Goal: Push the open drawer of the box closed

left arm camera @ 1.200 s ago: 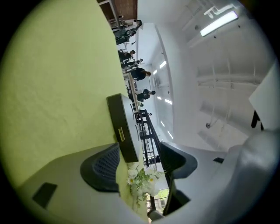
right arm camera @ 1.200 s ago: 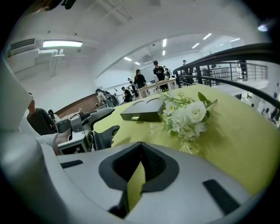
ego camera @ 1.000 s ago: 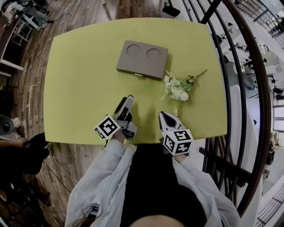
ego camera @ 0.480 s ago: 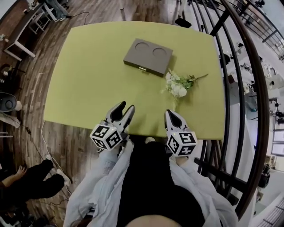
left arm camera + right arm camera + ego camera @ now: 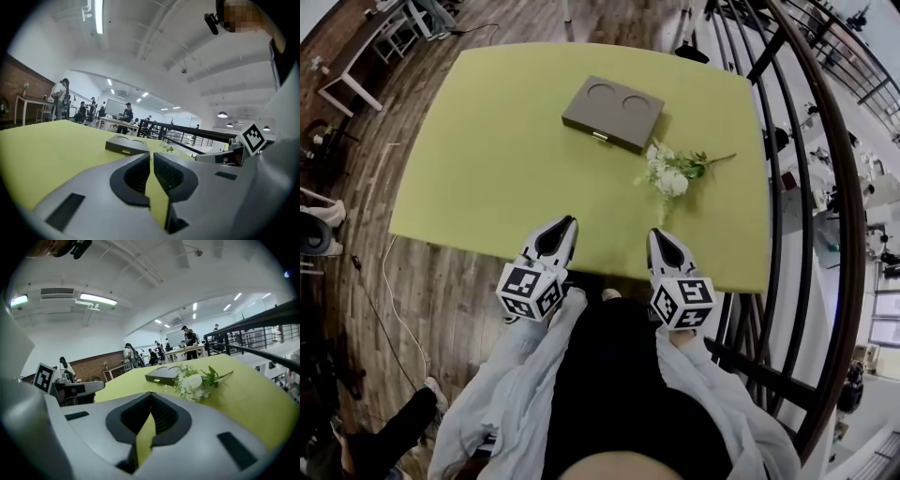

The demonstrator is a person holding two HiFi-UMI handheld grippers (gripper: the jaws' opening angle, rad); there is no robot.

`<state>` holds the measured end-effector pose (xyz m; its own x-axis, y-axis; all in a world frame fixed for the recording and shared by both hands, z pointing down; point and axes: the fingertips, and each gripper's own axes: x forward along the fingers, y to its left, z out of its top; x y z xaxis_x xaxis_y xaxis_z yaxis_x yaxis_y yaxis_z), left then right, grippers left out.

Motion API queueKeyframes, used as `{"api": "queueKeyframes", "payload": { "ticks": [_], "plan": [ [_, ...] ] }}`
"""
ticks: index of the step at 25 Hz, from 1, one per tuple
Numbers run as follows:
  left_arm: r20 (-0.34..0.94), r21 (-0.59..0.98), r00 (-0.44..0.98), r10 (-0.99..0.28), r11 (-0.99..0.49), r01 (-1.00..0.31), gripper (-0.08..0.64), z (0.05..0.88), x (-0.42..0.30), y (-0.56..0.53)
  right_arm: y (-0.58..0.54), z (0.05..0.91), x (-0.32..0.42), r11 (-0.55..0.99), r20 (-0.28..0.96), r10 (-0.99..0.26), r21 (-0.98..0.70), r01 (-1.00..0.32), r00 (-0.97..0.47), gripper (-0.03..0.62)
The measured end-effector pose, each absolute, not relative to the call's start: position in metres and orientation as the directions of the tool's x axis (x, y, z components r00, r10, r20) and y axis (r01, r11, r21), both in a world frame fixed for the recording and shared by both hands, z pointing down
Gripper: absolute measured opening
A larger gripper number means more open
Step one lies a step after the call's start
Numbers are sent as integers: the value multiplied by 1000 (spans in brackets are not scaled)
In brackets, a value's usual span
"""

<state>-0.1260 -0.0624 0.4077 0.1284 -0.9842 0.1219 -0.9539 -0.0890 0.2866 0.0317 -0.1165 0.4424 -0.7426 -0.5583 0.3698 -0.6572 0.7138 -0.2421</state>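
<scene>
A flat grey-brown box (image 5: 612, 113) with two round recesses in its lid lies at the far middle of the yellow-green table (image 5: 487, 159). Its drawer front, with a small pale handle (image 5: 599, 137), faces me; how far the drawer stands out I cannot tell. The box also shows ahead in the left gripper view (image 5: 125, 144) and the right gripper view (image 5: 162, 375). My left gripper (image 5: 565, 223) (image 5: 151, 153) hovers at the table's near edge, its jaws closing, almost together, with nothing between them. My right gripper (image 5: 659, 234) (image 5: 151, 394) is beside it, shut and empty.
A sprig of white flowers (image 5: 670, 173) (image 5: 194, 382) lies between the box and my right gripper. A dark metal railing (image 5: 825, 234) curves along the right side. Wooden floor surrounds the table, with a white table (image 5: 366, 56) at the far left and people farther back.
The left gripper's jaws went from wide open to nearly together. Both grippers drew back from over the table to its near edge. The box and flowers stayed put.
</scene>
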Motion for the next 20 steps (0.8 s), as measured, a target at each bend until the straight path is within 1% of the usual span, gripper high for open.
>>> {"api": "queueKeyframes", "payload": {
  "ticks": [4,10,14,20],
  "plan": [
    [134,236,120,-984,-86,-968,18,407,-117,-63,-122,434,39,712,331,-581,-236,-662,-743,6],
    [128,223,113,-985,-82,-971,15,406,-110,-61,-124,424,46,721,288,-607,-191,-666,-741,6],
    [119,234,108,-987,-78,-969,15,405,-109,-60,-127,423,48,717,283,-617,-183,-672,-735,6],
    [127,246,107,-986,-74,-967,15,407,-105,-56,-121,424,45,736,287,-594,-183,-651,-752,6]
  ]
}}
